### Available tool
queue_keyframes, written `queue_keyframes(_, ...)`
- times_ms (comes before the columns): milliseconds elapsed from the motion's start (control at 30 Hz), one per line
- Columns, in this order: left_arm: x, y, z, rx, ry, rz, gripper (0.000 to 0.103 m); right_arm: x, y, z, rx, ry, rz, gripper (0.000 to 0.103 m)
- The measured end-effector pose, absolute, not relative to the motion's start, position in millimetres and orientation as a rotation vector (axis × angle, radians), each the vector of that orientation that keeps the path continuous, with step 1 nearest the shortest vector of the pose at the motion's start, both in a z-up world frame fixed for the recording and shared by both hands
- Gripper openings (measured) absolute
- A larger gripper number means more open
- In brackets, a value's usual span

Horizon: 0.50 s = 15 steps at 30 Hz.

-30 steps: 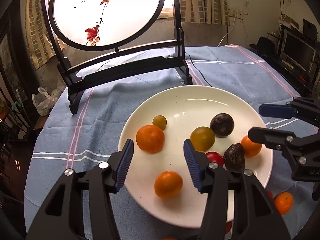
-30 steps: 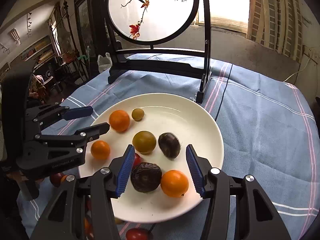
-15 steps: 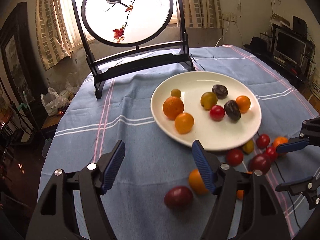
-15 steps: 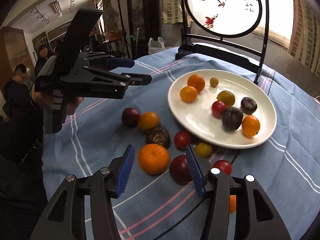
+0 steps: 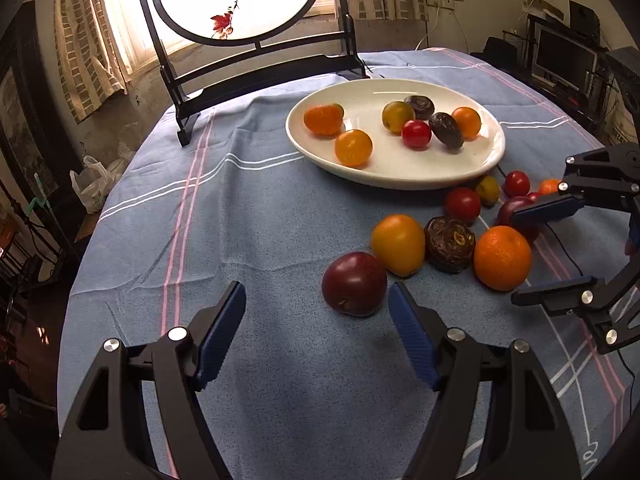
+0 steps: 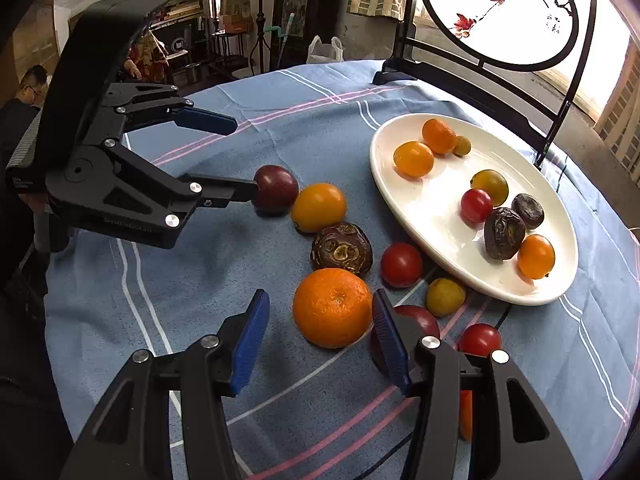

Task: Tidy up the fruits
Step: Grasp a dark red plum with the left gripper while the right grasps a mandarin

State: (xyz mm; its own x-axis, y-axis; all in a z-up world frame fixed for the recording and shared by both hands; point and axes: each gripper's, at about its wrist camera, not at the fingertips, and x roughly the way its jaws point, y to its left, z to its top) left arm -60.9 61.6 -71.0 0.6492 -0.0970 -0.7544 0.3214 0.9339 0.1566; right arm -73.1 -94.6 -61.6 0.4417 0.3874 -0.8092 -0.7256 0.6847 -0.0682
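Observation:
A white plate (image 5: 472, 168) (image 6: 384, 168) holds several small fruits. More fruit lies loose on the blue cloth in front of it. My left gripper (image 5: 316, 328) (image 6: 240, 160) is open and empty, low over the cloth, with a dark red plum (image 5: 354, 283) (image 6: 276, 189) just ahead of its right finger. My right gripper (image 6: 320, 336) (image 5: 536, 252) is open and empty, with a large orange (image 6: 333, 307) (image 5: 502, 257) between its fingertips. A yellow-orange fruit (image 5: 398, 245) (image 6: 318, 207) and a wrinkled brown passion fruit (image 5: 450, 244) (image 6: 342, 249) lie between them.
Red tomatoes (image 6: 401, 264) and a small yellow fruit (image 6: 445, 297) lie by the plate's near rim. A black-framed round screen (image 5: 240, 4) (image 6: 508, 12) stands behind the plate. The table edge drops off at left (image 5: 76, 264). People and furniture fill the room beyond (image 6: 28, 92).
Both grippers have pulled back from over the plate and come down low over the loose fruit on the cloth. Both stayed open. No fruit has moved.

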Motion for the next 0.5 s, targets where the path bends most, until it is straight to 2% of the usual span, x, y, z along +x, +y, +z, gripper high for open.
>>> queue_keyframes(133,-50,59,-82,0.284,0.863,-0.248,0.073,-71,-88,-69,-0.498,0.874,0.705,0.054)
queue_keyframes(200,-47,56,-84,0.280,0.866,-0.262,0.073,-73,-85,-69,-0.542,0.867,0.694,0.050)
queue_keyframes(233,-45,54,-85,0.283,0.874,-0.271,0.071,-74,-86,-69,-0.546,0.864,0.689,0.044)
queue_keyframes(300,-44,49,-89,0.286,0.897,-0.311,0.054,-71,-90,-68,-0.521,0.876,0.695,0.043)
queue_keyframes(333,-43,47,-91,0.288,0.909,-0.317,0.051,-70,-92,-68,-0.508,0.878,0.699,0.043)
queue_keyframes(367,-42,46,-93,0.287,0.914,-0.320,0.039,-70,-94,-68,-0.507,0.875,0.701,0.043)
queue_keyframes(500,-43,50,-87,0.255,0.909,-0.313,0.038,-76,-97,-66,-0.483,0.861,0.704,0.042)
